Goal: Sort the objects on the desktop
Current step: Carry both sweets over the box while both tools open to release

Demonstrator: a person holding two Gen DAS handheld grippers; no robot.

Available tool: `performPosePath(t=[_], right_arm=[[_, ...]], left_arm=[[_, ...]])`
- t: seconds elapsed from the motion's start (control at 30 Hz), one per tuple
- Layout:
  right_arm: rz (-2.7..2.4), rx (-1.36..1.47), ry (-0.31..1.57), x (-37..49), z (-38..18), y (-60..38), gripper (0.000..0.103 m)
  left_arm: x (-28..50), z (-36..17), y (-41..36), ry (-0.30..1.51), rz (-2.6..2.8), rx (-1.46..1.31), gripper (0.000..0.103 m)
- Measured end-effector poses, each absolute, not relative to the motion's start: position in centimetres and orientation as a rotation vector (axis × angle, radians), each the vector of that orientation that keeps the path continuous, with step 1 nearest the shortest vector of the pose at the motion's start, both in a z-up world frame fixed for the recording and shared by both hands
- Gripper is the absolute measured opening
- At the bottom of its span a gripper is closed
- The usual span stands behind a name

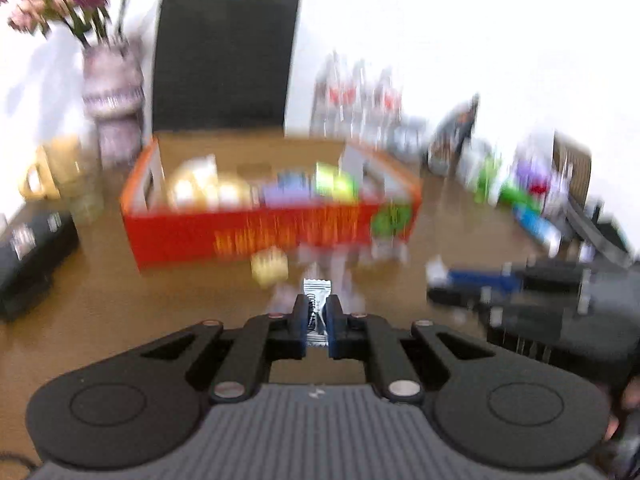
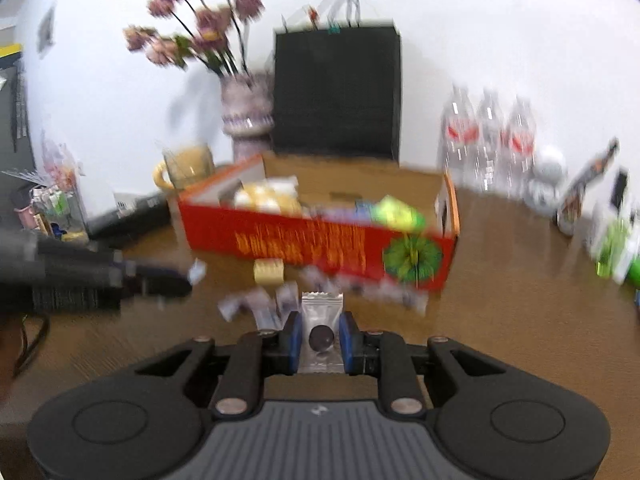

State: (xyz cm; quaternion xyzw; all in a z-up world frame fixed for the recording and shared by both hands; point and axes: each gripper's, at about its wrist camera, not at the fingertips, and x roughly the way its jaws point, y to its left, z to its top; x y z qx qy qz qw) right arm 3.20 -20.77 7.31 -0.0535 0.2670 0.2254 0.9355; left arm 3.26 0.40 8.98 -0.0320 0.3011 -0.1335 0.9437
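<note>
Honestly nothing's readable here, both views are too smeared. The red box [image 2: 316, 240] has yellow lettering across its front, just streaks. The clear bottles [image 2: 488, 136] carry red labels, no legible words. The gripper bodies have a tiny logo mark, too small to make out.

white wall [image 2: 480, 20], brown wooden table [image 2: 500, 280]

Box [image 2: 316, 240]: on counter [image 2: 500, 280], mid-scene
Bag [image 2: 336, 92]: behind box
Vase [image 2: 246, 112]: left of bag
Bottles [image 2: 488, 136]: right of bag
Packets [image 2: 256, 304]: on counter, before box
</note>
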Motion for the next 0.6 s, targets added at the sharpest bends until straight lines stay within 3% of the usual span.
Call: performPosePath(t=[0.17,0.27,0.43,0.6], right_arm=[[0.439,-0.144,0.461,7.4,12.4,-20.1,0.018],[0.422,-0.133,0.486,13.7,15.2,-18.7,0.018],[0.370,-0.093,0.692,26.7,15.3,-16.1,0.018],[0.280,-0.051,0.858,34.9,11.8,-16.0,0.018]], left_arm=[[9.3,14.5,1.5,0.528,-0.236,-0.092,0.010],[16.1,15.8,1.5,0.565,-0.224,-0.098,0.010],[27.8,12.9,2.1,0.790,-0.191,-0.161,0.010],[32.9,10.0,2.7,0.884,-0.160,-0.159,0.010]])
